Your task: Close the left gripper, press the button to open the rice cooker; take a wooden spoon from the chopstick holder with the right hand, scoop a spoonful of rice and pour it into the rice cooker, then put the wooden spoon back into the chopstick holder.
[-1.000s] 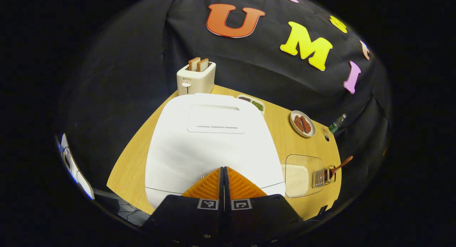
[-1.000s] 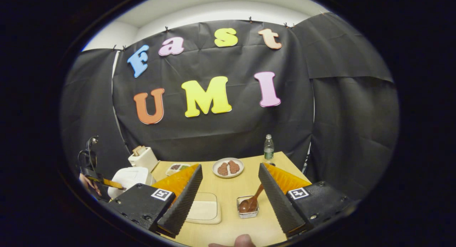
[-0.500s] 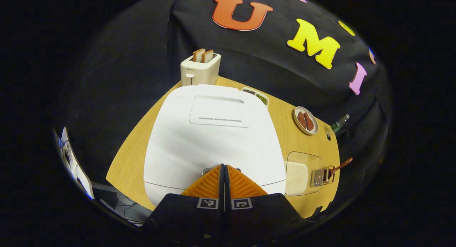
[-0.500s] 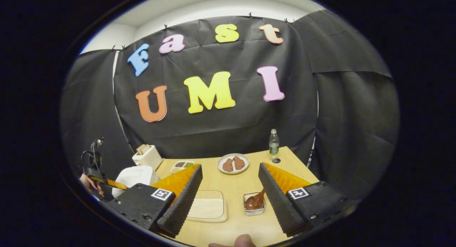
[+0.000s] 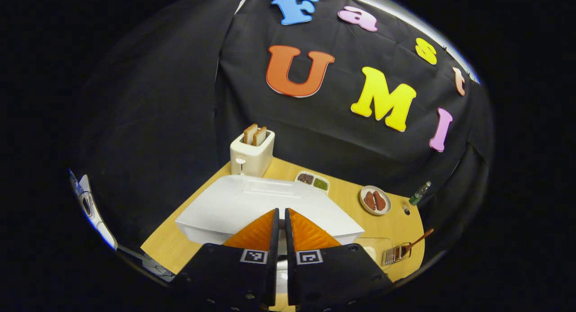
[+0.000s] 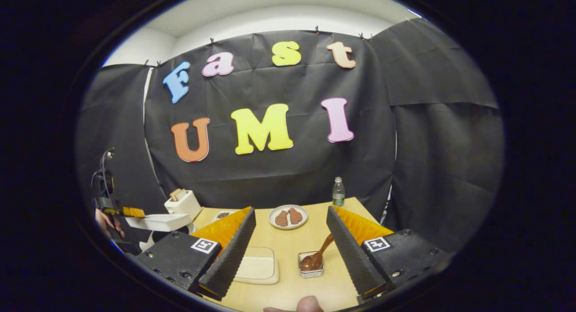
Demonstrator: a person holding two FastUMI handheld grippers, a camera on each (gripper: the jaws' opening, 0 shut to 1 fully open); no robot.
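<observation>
lid up, spoon next
left tool [image 5: 279,222] closed, empty, at the rice cooker [image 5: 252,208] lid; right tool [image 6: 288,240] wide open, empty: lower it squarely over the wooden spoon [image 6: 317,255] handle in the holder [image 6: 310,267] on the desk [image 6: 288,289].

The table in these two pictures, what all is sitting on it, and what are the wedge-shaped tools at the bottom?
Rice cooker: one, white, left side of table, lid raised.
Toaster: one, cream, behind the cooker, two bread slices in it.
Divided dish: one, white, dark and green fillings, back of table.
Plate: one, white, two brown pieces, back centre.
Bottle: one, clear, green label, back right corner.
Rice tray: one, clear, white rice, front.
Chopstick holder: one, clear, beside the tray.
Wooden spoon: one, brown, leaning in the holder.
Table: one, light wood.
Left gripper: closed, at the cooker's front.
Right gripper: open, above the table.
</observation>
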